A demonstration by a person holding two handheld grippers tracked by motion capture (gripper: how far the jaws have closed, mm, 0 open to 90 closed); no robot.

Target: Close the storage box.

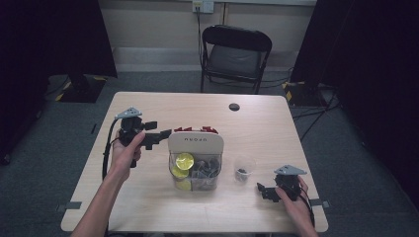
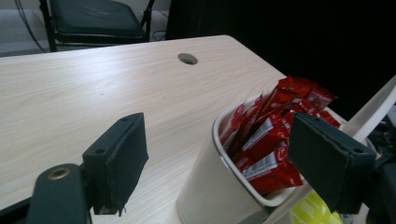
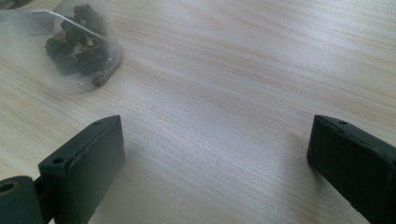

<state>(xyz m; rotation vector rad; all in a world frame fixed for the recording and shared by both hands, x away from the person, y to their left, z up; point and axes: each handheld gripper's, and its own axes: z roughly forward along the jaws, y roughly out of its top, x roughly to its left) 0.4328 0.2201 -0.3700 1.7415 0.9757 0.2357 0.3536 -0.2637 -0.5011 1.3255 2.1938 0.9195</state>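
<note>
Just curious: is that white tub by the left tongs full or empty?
Full: red packets stand packed in the white tub, rising above its rim.

Table [image 1: 148, 103]: pale wood-grain laminate, smooth, matt. Organizer [image 1: 195, 143]: cream matt plastic wall, clear glossy front. Sachets [image 2: 275, 126]: glossy red foil. Cup [image 1: 244, 165]: clear thin plastic. Gripper pads [image 3: 93, 158]: matt black, slightly rough.

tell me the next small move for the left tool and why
Probably ease the left tool forward and down over the red packets, then close. Its jaws stand open with nothing between them, just short of the white holder, and the packets stand upright above its rim, easy to pinch.
</note>
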